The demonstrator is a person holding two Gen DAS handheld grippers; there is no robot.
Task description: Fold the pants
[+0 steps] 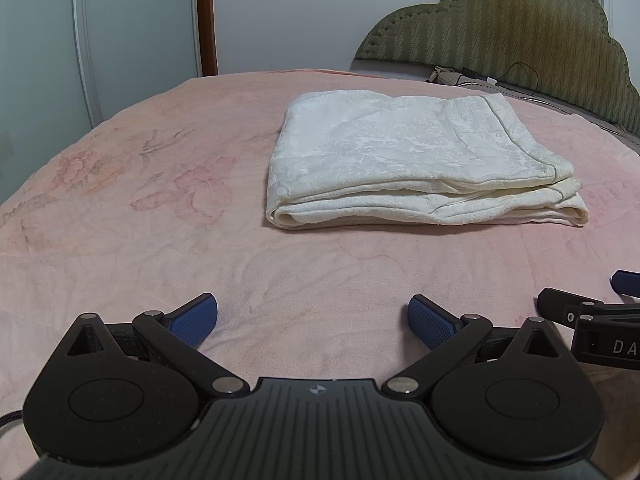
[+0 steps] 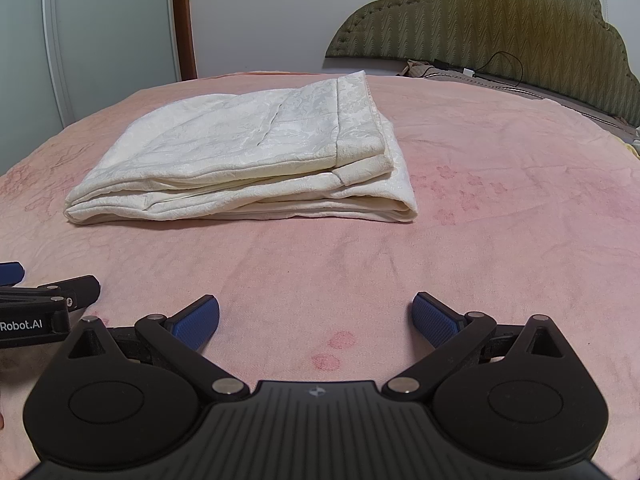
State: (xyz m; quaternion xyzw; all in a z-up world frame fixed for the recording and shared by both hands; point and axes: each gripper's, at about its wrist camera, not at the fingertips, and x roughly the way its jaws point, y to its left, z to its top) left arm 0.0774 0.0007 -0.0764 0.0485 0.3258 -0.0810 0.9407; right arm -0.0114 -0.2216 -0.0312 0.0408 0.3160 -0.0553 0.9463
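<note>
1. My left wrist camera sits low over the bed (image 1: pixel 120 240), looking forward along my left hand-held gripper (image 1: pixel 313 320) toward the headboard (image 1: pixel 520 32); the folded pants (image 1: pixel 400 160) lie ahead, slightly right.
2. My right wrist camera rides just beside it on my right hand-held gripper (image 2: pixel 316 320), facing the same way; the pants (image 2: pixel 248 160) lie ahead, left.
3. Both views share the bed, pants, headboard and wall (image 1: pixel 280 12), and each catches the other gripper at its edge.
</note>
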